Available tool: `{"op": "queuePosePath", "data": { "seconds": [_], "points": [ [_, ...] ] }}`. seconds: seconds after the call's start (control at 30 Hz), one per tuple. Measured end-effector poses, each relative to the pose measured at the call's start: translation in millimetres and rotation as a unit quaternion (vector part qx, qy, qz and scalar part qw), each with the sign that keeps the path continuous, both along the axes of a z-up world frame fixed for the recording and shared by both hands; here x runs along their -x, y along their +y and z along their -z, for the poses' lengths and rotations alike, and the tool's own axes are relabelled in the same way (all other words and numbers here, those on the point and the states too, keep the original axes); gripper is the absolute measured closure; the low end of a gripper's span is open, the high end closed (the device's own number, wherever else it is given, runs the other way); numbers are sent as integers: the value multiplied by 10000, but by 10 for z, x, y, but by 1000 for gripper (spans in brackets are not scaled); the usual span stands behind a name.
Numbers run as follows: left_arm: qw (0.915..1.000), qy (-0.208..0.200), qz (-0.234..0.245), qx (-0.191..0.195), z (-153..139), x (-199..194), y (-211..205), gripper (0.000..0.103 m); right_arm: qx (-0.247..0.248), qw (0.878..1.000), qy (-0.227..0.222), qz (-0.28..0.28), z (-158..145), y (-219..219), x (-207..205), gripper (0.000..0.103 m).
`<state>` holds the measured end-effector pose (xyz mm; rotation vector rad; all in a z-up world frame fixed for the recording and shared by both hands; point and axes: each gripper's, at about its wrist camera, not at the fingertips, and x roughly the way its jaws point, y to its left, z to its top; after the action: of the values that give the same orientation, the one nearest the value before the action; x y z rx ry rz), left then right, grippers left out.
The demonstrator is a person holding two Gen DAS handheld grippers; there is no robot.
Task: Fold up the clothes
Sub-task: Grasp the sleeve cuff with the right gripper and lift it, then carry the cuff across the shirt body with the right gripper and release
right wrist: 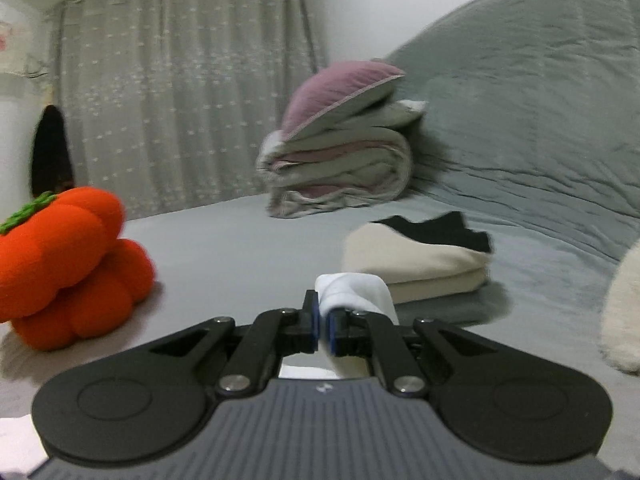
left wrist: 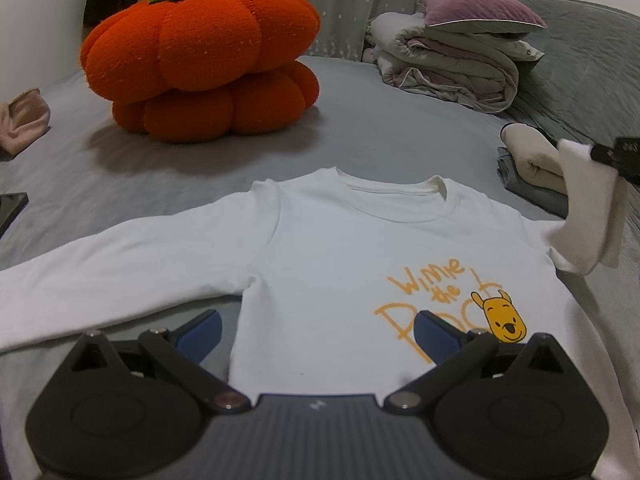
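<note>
Sweatshirt [left wrist: 328, 248] lies mostly flat, one sleeve [left wrist: 584, 216] lifted at frame right, clamped in right hand-held gripper [right wrist: 322, 326]; left hand-held gripper [left wrist: 316, 332] gapes; folding remains.

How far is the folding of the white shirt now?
Done: the white shirt lies spread flat, print up, on the grey bed, and a folded cream garment sits aside. In hand: the right gripper is shut on the shirt's sleeve cuff, lifted off the bed. The left gripper is open above the body. Left: both sleeves and the body remain unfolded.
</note>
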<state>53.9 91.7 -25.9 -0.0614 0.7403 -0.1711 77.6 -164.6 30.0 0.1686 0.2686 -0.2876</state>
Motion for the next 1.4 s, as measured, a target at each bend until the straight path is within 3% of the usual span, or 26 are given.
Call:
{"op": "queuePosePath", "data": {
  "seconds": [0.27,0.47,0.67,0.83,1.03,1.17,1.2,1.33,1.4],
  "points": [
    [10000,18,-45,-40,35,-6,17,1,-35,9983,169,-562,171,368,-178,97],
    [9998,95,-61,-159,106,-34,-1,1,94,9890,788,-1247,494,654,-352,97],
    [9994,152,-20,-308,184,-74,-45,1,-42,9756,1506,-1598,871,693,-536,97],
    [9988,196,46,-442,231,-79,-93,1,-32,9706,1630,-1768,949,725,-545,96],
    [9976,194,105,-660,306,-72,-153,1,-128,9619,1686,-2150,934,670,-519,85],
    [9974,96,161,-690,328,-87,-180,1,-642,9407,1601,-2920,930,525,-439,30],
    [9974,52,186,-699,332,-90,-193,1,-749,9371,1600,-3010,921,489,-415,25],
    [9968,-189,275,-730,311,-98,-263,1,-899,9203,1784,-3363,783,403,-364,25],
    [9961,-354,315,-740,277,-100,-309,1,-950,9159,1673,-3523,677,316,-311,24]
  ]
}}
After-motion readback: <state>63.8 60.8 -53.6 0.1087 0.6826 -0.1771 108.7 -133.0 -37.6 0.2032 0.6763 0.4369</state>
